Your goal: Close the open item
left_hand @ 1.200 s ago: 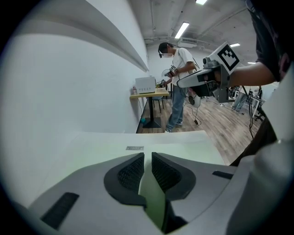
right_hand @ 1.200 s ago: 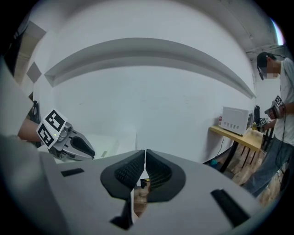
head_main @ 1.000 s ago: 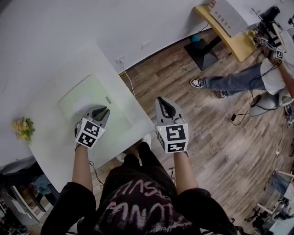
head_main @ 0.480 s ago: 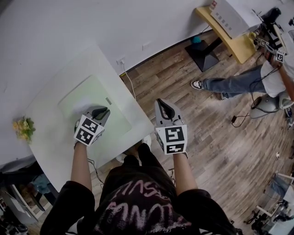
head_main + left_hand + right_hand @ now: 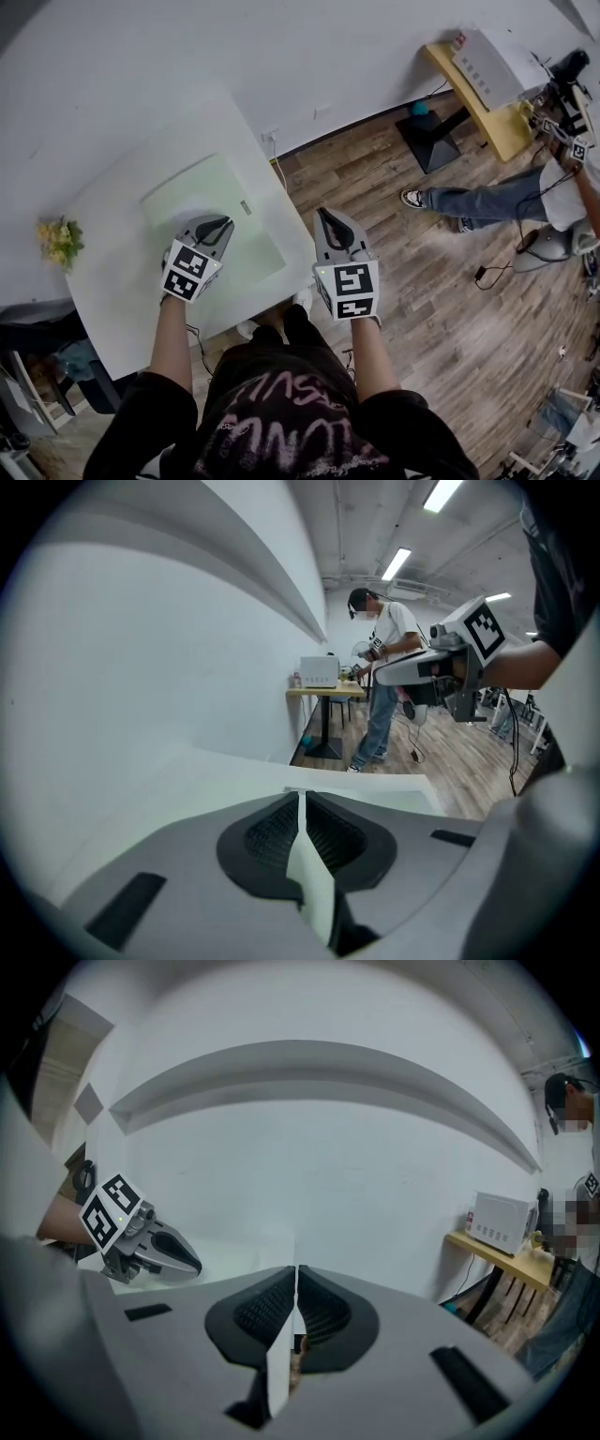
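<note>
Oddly, no view showed an open item for certain. The nearest candidates lay on the pale green mat (image 5: 258, 246) on the white table (image 5: 112, 272): a small grey tag (image 5: 246, 207) near the mat's far edge, and a whitish patch (image 5: 190, 212) just ahead of the left gripper (image 5: 223, 222), too faint to name.

The left gripper hung over the near part of the mat with its jaws pressed together and nothing between them. The right gripper (image 5: 324, 216), likewise clenched and empty, was off the table's right edge, above the wooden floor (image 5: 441, 309), well apart from the mat.

To do this step well, the person would probably first need to find the item, tilting the head view over the table. Then the right gripper could come in over the corner while the left backed off a little, so both sat square to whatever lid or flap needs pressing. Clenched jaws would suit a push; a pinch would call for parting them first.

Room looked generous. The table's long far side ran along the white wall (image 5: 141, 75), which limited reach that way, and a bunch of yellow flowers (image 5: 58, 241) sat at the left edge, well away from the mat. The right corner was the edge to mind on the way in. Farther right, another person (image 5: 487, 202) stood by a yellow side table (image 5: 487, 117), well apart.
</note>
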{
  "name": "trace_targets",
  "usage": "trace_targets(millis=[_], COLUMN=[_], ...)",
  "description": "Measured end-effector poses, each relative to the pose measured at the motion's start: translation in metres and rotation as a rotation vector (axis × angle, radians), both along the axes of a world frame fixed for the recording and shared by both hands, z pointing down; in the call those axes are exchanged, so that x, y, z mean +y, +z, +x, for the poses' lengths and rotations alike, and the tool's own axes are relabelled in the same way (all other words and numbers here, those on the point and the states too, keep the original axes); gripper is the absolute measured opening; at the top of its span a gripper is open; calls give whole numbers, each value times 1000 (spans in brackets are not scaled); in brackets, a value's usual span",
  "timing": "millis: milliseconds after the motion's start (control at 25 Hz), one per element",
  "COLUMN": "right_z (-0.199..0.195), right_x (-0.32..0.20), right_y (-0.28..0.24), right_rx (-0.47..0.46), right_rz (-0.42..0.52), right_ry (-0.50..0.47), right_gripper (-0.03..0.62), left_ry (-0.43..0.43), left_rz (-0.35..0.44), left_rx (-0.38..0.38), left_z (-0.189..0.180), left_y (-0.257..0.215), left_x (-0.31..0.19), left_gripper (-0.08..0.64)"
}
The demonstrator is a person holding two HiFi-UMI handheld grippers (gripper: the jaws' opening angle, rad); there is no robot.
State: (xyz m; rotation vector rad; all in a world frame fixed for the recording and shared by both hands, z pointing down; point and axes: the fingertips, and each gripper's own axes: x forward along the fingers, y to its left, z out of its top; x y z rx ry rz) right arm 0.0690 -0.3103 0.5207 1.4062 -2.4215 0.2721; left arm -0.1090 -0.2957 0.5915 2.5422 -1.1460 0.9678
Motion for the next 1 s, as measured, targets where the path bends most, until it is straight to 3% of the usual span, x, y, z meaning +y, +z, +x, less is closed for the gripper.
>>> trace_targets(millis=[160, 1000], right_z=[-20, -179], right_x=[4, 49], right_y=[-7, -55], right_rx=[-7, -52], right_rz=[11, 104], right_ry=[-34, -313], right_gripper=[26, 26], left_ry=[-93, -528], left_rz=[43, 269], left_rx=[42, 86], left_z=[-26, -192], left_y=[-21, -108], left_x=[7, 114], left_gripper=[38, 15])
